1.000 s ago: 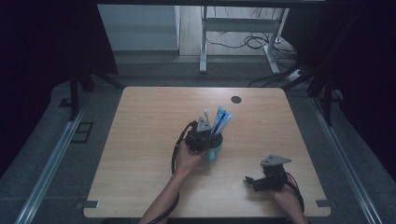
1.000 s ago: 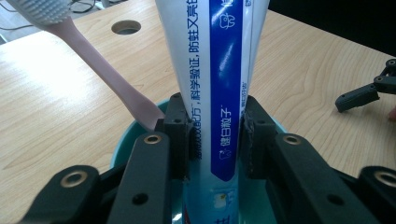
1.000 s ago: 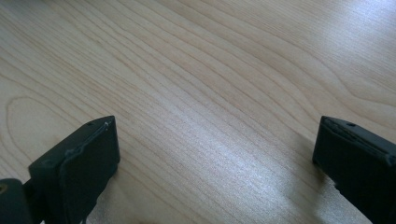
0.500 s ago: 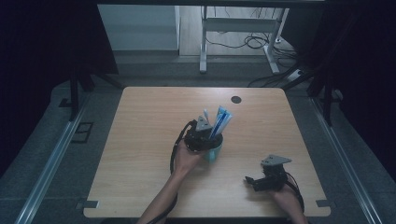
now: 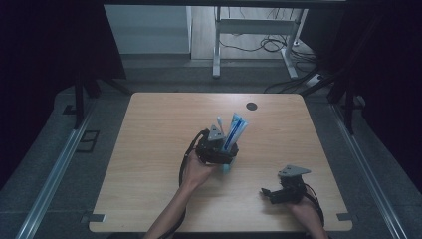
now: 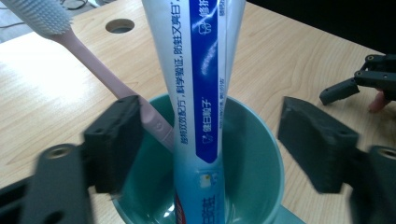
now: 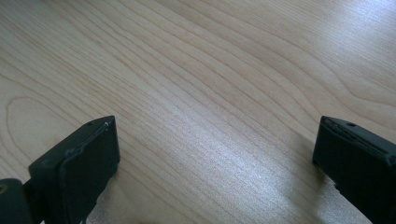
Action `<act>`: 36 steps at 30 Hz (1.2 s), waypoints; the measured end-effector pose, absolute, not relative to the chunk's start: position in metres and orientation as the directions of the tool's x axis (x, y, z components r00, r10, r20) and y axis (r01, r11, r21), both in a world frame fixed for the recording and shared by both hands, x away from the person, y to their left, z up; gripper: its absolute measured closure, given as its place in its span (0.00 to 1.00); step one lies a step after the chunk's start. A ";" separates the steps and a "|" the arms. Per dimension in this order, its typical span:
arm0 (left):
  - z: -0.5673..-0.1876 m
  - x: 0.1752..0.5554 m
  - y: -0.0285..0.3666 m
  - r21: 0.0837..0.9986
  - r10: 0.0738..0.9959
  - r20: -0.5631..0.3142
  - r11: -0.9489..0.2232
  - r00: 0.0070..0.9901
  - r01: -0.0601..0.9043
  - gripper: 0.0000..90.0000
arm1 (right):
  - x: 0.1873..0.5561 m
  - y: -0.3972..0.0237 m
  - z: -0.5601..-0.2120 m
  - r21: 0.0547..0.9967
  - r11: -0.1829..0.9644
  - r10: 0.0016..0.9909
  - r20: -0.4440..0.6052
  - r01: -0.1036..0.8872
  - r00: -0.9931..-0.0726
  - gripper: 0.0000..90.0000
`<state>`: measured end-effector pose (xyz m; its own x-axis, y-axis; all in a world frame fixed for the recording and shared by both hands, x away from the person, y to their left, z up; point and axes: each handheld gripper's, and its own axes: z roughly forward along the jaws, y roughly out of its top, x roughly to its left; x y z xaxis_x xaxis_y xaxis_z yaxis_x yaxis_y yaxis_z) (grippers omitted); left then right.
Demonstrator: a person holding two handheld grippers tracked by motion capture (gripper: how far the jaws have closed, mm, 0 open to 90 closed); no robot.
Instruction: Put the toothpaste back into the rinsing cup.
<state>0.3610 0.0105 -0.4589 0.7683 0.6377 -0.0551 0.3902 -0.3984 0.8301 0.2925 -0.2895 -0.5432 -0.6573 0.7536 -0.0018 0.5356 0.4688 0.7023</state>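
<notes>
A teal cup (image 5: 227, 168) (image 6: 254, 154) stands near the table's middle and holds a blue-and-white toothpaste tube (image 5: 235, 129) (image 6: 205, 70) and a pink toothbrush (image 5: 219, 121) (image 6: 88, 60), both leaning out of it. My left gripper (image 5: 216, 149) (image 6: 217, 142) hovers over the cup's near side, open, with one jaw on each side of the tube and neither touching it. The left jaw partly covers the toothbrush handle. My right gripper (image 5: 265, 192) (image 7: 215, 154) is open and low over bare wood at the front right, with nothing between its jaws.
The wooden table (image 5: 159, 149) (image 7: 187, 70) has a round cable hole (image 5: 252, 105) (image 6: 120, 25) at the back right. The right gripper (image 6: 355, 86) also appears in the left gripper view, off to the right. Dark floor, rails and desk legs surround the table.
</notes>
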 end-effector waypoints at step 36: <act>-0.447 0.341 0.042 0.823 0.660 -0.028 -0.411 0.751 0.392 0.00 | 0.293 -0.290 -0.543 0.701 0.470 0.753 -0.002 0.536 -0.658 0.00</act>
